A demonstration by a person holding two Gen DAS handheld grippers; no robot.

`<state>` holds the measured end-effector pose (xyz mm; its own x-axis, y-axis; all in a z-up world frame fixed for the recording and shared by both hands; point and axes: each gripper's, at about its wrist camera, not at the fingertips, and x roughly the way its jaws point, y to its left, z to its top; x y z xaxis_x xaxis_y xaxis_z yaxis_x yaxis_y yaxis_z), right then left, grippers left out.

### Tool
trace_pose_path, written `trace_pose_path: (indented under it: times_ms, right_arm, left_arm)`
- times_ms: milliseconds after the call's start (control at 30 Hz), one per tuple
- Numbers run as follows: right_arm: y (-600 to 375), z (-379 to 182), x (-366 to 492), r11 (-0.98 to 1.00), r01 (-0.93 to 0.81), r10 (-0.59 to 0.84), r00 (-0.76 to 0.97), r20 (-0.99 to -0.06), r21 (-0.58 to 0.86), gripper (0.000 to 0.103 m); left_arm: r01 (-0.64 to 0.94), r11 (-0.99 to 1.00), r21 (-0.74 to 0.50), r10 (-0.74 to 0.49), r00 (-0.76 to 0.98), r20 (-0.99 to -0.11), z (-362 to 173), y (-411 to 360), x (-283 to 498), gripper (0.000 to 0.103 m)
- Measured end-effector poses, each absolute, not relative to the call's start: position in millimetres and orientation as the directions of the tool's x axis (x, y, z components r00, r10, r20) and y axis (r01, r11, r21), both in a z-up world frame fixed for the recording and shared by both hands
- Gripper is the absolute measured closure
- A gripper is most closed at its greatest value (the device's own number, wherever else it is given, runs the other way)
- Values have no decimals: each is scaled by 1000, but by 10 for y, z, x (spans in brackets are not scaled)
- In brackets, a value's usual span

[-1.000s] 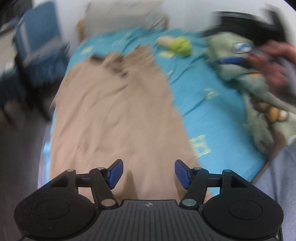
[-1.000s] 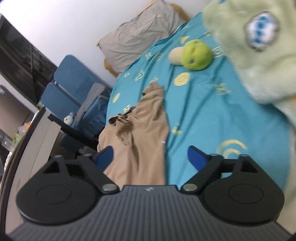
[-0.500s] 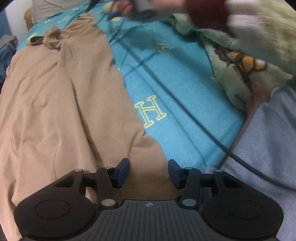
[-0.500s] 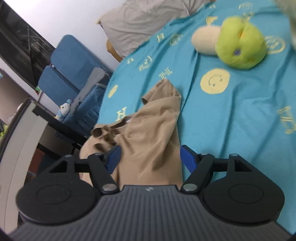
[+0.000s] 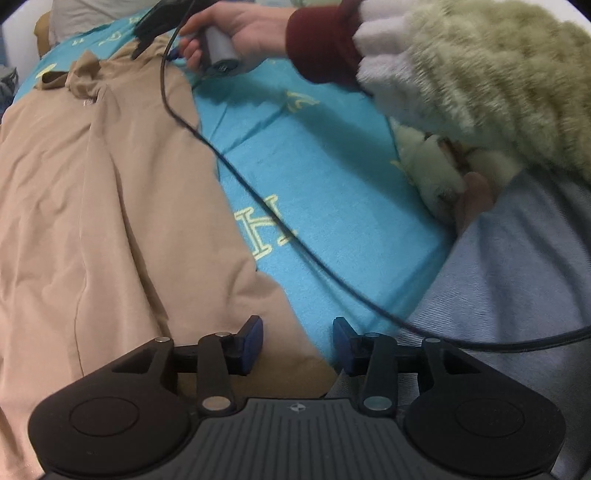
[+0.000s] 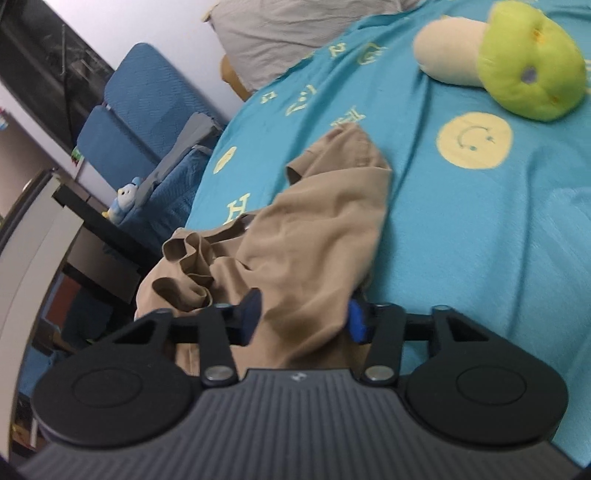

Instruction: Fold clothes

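A tan garment (image 5: 110,206) lies spread along the left of a turquoise bed sheet (image 5: 332,177). My left gripper (image 5: 297,345) is open, its fingers astride the garment's near right corner at the bed's edge. In the right wrist view the garment's far end (image 6: 314,229) is bunched, with a sleeve reaching forward. My right gripper (image 6: 303,314) is open with a fold of the tan fabric between its blue pads. In the left wrist view the hand holding the right gripper (image 5: 221,33) is at the garment's far end.
A green and cream plush toy (image 6: 517,66) and a grey pillow (image 6: 295,29) lie at the head of the bed. A fluffy green blanket (image 5: 498,85) lies at the right. A black cable (image 5: 258,206) crosses the sheet. Blue chairs (image 6: 140,125) stand beside the bed.
Both grippers have moved down onto the garment. The right gripper advanced so that fabric now lies between its fingers, which have narrowed. The left gripper shifted to the garment's near corner.
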<state>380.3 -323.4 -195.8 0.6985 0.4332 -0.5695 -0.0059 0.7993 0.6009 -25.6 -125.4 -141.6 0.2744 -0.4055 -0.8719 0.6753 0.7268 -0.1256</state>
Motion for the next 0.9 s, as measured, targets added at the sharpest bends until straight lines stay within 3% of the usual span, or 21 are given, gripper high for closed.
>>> trace_pose_path:
  times_ms: [33,100,133,167,200,600,900]
  right_arm:
    - [-3251,-1971,3799,798,-7,436,696,-570,602,63]
    - [-3264,-1992,3799,808,-9,431,691,-581,589,84]
    - [-3277,-1998,3799,811,-4,427,688,-587,585,89]
    - [-3293,-2004,3799,809,3,426,686,-590,587,95]
    - [-3311,-2006,3801,801,11,429,685,-588,598,97]
    - [-3624,-1732,3720,750,72,363,786,-500,657,99]
    - [-3738,-1636,3744,766,71,343,796,-499,639,99]
  left_arm:
    - [680,724,-112,-398,281,-873,-1436,-1274,-262,58]
    - [683,726,-80,-380,302,-874,-1460,-1290,-274,66]
    - [676,734,-60,-366,320,-874,-1463,-1283,-281,73]
    - [669,742,-41,-353,338,-873,-1466,-1275,-289,98]
    - [661,748,-55,-361,337,-870,-1457,-1248,-285,101]
    - [683,708,-180,-499,302,-813,-1224,-1297,-334,102]
    - [680,689,-252,-545,257,-798,-1251,-1425,-356,102]
